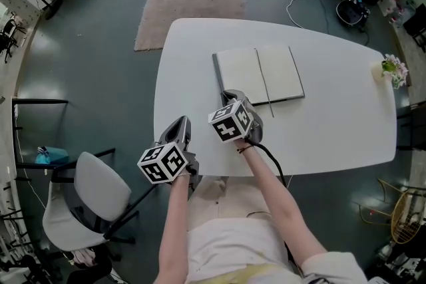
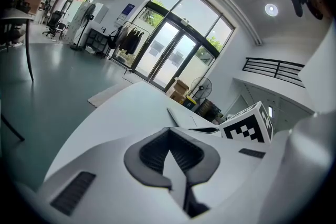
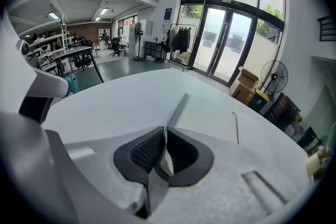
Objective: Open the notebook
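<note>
white worktop (image 1: 333, 123) carries the notebook (image 1: 279, 73), already spread flat with blank pages up, so we judge the opening nearly done. our right tongs (image 1: 229, 98) pinch its near left corner. our left tongs (image 1: 182, 123) are clenched and empty. only letting go remains.

**Right gripper pinches the notebook's edge**

The right gripper (image 3: 166, 157) has its dark pads nearly together, with a thin pale edge of the notebook (image 3: 207, 113) nipped between them. The notebook lies open and flat on the white bench (image 3: 115, 97). Its dark cover edge runs straight away from the jaws, and its centre crease lies further right. Beyond the bench stand glass doors (image 3: 226, 44), a floor fan (image 3: 274, 77) and cardboard boxes (image 3: 244, 87).
</note>
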Available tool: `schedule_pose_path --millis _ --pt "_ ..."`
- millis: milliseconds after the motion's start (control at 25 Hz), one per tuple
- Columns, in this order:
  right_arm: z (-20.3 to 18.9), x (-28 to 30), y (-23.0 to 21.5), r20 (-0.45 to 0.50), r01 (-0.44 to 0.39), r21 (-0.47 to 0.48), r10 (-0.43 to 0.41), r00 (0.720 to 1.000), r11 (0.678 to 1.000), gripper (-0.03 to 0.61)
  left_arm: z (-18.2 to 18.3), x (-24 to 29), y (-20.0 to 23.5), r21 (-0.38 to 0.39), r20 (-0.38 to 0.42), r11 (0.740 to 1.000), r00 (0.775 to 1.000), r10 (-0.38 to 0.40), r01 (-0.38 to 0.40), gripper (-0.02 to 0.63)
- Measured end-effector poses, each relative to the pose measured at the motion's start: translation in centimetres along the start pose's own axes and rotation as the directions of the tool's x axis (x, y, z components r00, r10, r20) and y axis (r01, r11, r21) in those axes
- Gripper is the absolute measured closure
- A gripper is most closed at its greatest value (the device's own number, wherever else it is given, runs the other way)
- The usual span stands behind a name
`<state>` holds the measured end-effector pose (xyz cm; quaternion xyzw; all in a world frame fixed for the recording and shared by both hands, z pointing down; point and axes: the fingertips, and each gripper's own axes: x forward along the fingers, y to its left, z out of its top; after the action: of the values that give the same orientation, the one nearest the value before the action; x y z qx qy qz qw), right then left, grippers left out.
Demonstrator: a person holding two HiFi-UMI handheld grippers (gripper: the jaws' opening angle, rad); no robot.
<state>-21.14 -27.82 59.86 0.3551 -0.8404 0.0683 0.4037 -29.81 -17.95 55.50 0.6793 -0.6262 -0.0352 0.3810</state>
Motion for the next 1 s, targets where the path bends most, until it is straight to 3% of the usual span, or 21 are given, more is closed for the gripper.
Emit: schedule_pose_path --millis 680,1000 --pt "-0.8 1.7 0.8 -0.009 -0.039 0.080 0.040 0.999 0.996 0.548 0.7 -0.1 0.8 0.016 -0.001 1.000 1.000 0.000 0.000 0.614" --pt "0.4 -0.2 0.6 0.132 -0.167 0.198 0.143 0.981 0.966 0.532 1.5 0.5 -0.9 0.057 -0.006 0.998 0.999 -0.032 0.032 0.614"
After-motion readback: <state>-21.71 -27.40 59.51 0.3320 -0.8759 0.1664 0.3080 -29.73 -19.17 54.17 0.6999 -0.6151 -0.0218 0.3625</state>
